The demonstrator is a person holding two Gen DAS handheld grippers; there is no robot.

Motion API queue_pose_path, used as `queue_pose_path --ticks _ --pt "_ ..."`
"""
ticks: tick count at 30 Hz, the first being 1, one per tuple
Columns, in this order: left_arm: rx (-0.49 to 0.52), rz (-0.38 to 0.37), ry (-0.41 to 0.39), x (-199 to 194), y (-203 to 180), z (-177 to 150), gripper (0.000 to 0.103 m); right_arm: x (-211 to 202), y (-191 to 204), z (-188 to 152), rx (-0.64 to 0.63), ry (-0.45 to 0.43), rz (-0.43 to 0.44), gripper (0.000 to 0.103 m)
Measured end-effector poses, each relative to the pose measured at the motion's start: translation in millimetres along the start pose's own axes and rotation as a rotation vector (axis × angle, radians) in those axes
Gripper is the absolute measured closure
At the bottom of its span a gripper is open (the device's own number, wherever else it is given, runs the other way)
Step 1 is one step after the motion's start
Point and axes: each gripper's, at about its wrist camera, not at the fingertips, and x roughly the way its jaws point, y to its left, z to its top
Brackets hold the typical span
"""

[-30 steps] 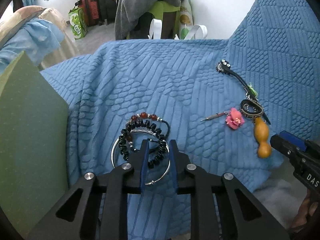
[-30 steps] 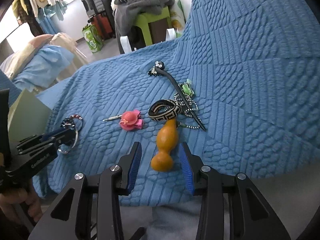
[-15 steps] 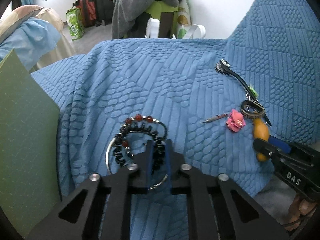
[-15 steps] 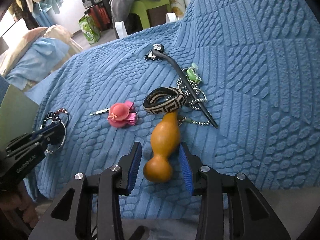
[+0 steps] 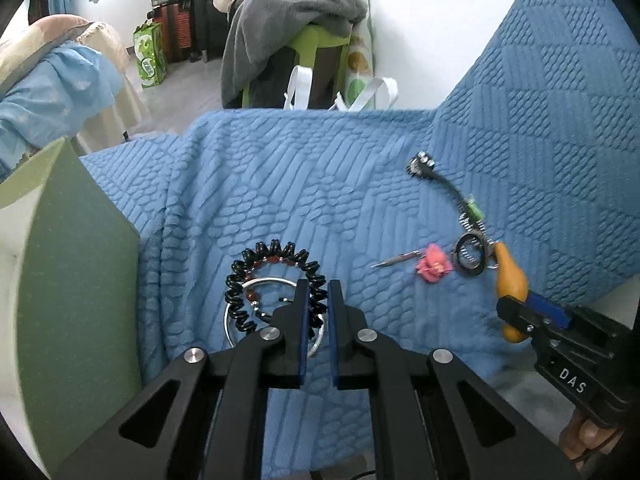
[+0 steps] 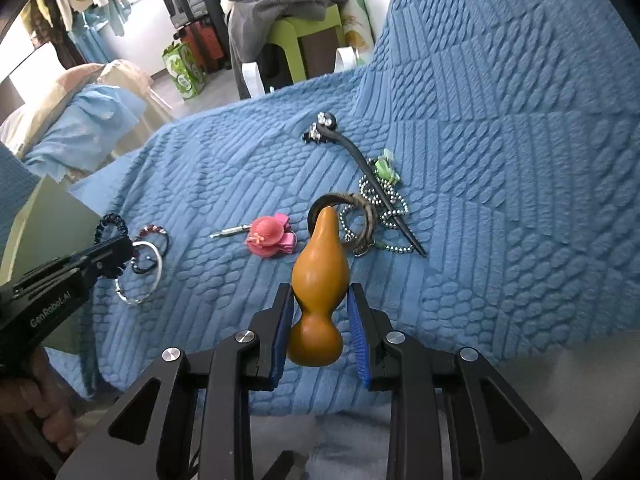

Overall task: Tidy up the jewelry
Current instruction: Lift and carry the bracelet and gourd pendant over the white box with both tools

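While the blue quilted bed cover [image 6: 500, 200] carries everything, right tongs [image 6: 320, 308] bracket the orange gourd [image 6: 320, 276] at 6 o'clock, whether touching unclear; left tongs [image 5: 318, 292] pinch the black coil bracelet [image 5: 276, 276] at 9 o'clock.

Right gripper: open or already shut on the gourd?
Open. The right gripper straddles the orange gourd, with a gap visible at the right pad; left contact cannot be told.

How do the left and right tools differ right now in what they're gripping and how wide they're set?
The left tool is nearly shut, pinching the black coil bracelet, which looks raised; the right tool stands wider, its pads flanking the orange gourd, contact unclear. The bracelet is a thin ring, the gourd a solid bulb. Both tools work over the blue quilt.
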Motion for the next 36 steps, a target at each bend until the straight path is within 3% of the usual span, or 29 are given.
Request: queue_pose_path --ticks 20,36 --pt "-0.009 0.009 -0.173 -143.6 34.6 41.0 0.095 -120.7 37.5 31.7 -0.018 -0.201 -0.04 0.079" --pt "-0.036 0.024 -0.253 -221.9 92.0 42.2 0.095 -187.1 143.7 62.9 -0.107 -0.353 0.065 0.079"
